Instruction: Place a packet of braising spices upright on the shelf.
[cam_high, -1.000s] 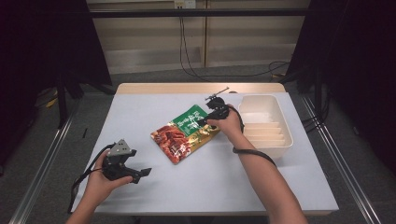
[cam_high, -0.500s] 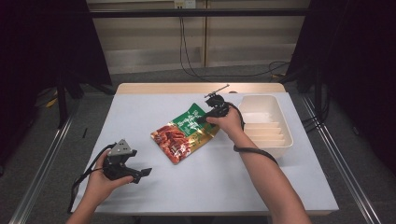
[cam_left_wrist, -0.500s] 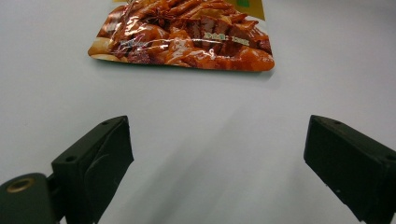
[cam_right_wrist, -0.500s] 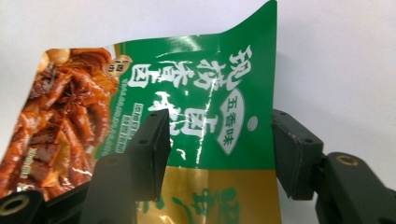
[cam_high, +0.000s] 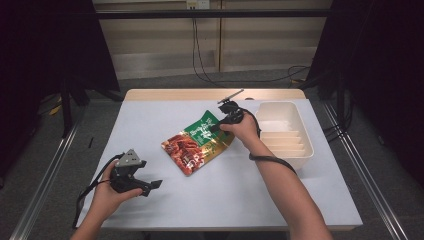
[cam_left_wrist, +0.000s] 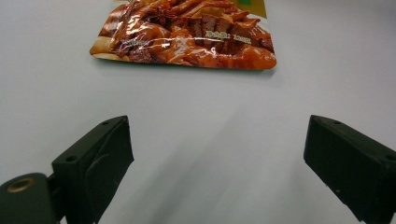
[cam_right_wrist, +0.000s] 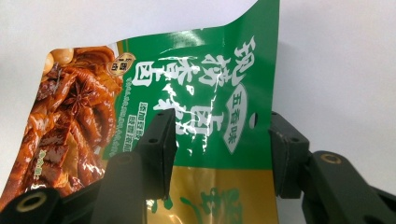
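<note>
A snack packet (cam_high: 197, 142), green at one end and printed with brown braised food at the other, lies mid-table. My right gripper (cam_high: 216, 126) is over its green end, which curls up off the table. In the right gripper view the jaws of the right gripper (cam_right_wrist: 222, 135) stand apart, the left one over the green print of the packet (cam_right_wrist: 210, 93) and the right one at its edge. My left gripper (cam_high: 150, 186) rests near the front left of the table, open. Ahead of the left gripper (cam_left_wrist: 215, 154) lies the packet's brown end (cam_left_wrist: 187, 32), well apart.
A white ribbed tray (cam_high: 305, 150) stands at the right side of the table, just beyond the right hand. The light tabletop (cam_high: 150, 125) is bare around the packet. Cables trail from both grippers. Metal rails run along the floor on both sides.
The packet's green end has lifted and curled up a little under the right gripper. The left hand and its gripper have stayed put.
</note>
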